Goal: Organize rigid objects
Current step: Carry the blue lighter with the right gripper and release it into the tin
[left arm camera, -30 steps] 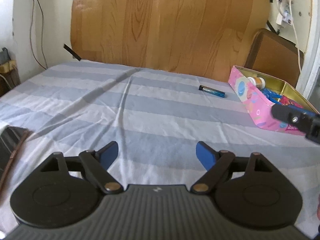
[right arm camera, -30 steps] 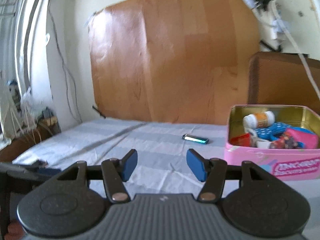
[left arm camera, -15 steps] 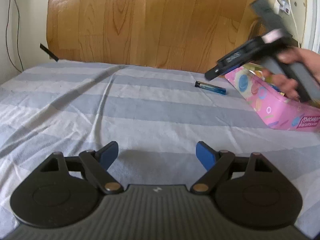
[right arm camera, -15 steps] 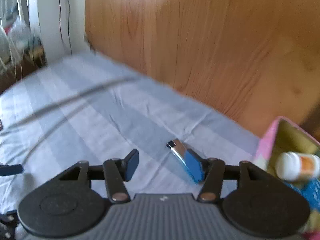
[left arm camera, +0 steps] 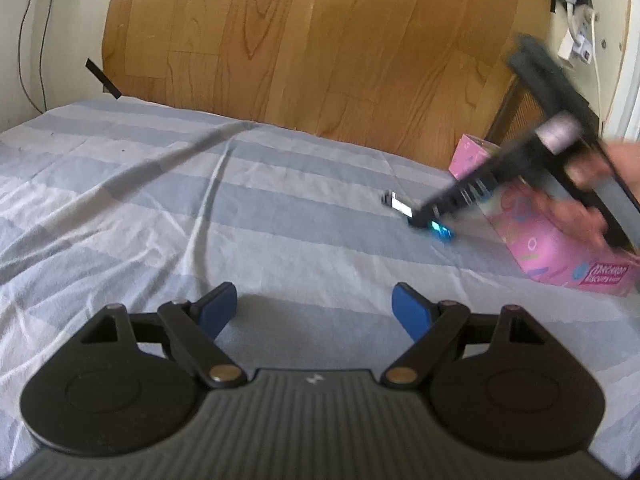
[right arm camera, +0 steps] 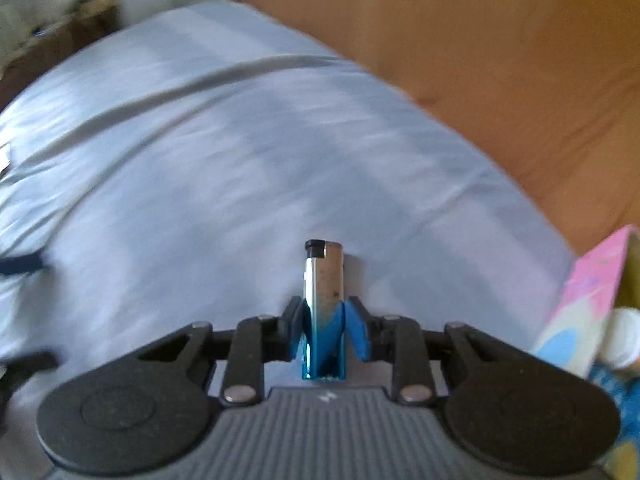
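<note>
Two grippers in our hands. Right gripper (right arm camera: 325, 328) points steeply down at the sheet (left arm camera: 160, 208), and its jaws have just been closing. The lighter (right arm camera: 324, 312) sits between the blue pads (right arm camera: 358, 332), and the pads press on its blue lower body from both sides. So we read that as clenched on the lighter. Metal top of the lighter sticks out past the fingertips, away from the camera.

From the left wrist view, the lighter (left arm camera: 420, 220) lies on the striped sheet, just left of the pink tin (left arm camera: 560, 252). Right gripper (left arm camera: 422, 216) comes in over it from the right, tip at the lighter's middle. Silver end shows on one side of the tip, blue end on the other. We cannot tell from either view whether the lighter is off the sheet yet. Our right hand (left arm camera: 588, 204) wraps the handle, in front of the tin.

Left gripper (left arm camera: 314, 312) hovers low over the sheet in the foreground, jaws spread wide, nothing between the pads (left arm camera: 218, 308). It is well apart from the lighter and the tin.

Tin stands at the right edge of the bed, near the wood panel (left arm camera: 320, 40). Right wrist view catches its pink wall (right arm camera: 592, 288) and a white bottle (right arm camera: 624, 336) inside, both blurred.
</note>
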Demonstrator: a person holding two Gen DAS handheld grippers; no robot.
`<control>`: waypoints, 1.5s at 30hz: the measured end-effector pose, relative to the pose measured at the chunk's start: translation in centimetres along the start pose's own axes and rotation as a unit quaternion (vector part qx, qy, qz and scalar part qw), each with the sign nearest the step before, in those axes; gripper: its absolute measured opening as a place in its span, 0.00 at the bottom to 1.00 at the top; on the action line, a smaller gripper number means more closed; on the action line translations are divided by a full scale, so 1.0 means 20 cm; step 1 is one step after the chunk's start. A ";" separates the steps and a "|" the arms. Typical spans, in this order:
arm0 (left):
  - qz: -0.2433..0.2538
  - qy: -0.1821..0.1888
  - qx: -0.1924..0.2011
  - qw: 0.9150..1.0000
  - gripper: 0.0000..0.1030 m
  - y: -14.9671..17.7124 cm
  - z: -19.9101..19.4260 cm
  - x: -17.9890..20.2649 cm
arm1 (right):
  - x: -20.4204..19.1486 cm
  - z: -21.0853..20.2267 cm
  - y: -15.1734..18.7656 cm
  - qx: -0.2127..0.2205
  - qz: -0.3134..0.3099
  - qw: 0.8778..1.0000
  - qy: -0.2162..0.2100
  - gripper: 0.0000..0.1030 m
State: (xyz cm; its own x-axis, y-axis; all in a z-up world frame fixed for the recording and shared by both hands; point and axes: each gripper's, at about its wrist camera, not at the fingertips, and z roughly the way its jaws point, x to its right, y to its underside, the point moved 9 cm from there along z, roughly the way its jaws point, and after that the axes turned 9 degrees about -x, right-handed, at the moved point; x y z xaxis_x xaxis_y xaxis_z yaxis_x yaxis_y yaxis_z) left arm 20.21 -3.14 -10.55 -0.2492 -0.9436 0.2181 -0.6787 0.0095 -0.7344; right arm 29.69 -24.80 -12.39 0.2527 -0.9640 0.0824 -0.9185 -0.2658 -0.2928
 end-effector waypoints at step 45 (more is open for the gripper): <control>0.168 0.175 -0.056 0.969 0.22 -0.49 0.47 1.56 | 0.60 -0.54 0.75 0.374 0.320 0.867 0.079 0.23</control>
State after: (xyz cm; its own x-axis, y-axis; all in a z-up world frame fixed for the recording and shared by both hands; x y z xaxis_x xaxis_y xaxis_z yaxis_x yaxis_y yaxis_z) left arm 25.70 -35.75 -2.59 -0.6745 -0.7116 0.1968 -0.5838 0.3509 -0.7321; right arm 15.57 -40.43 -5.47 -0.3346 -0.9182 -0.2122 -0.3861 0.3390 -0.8579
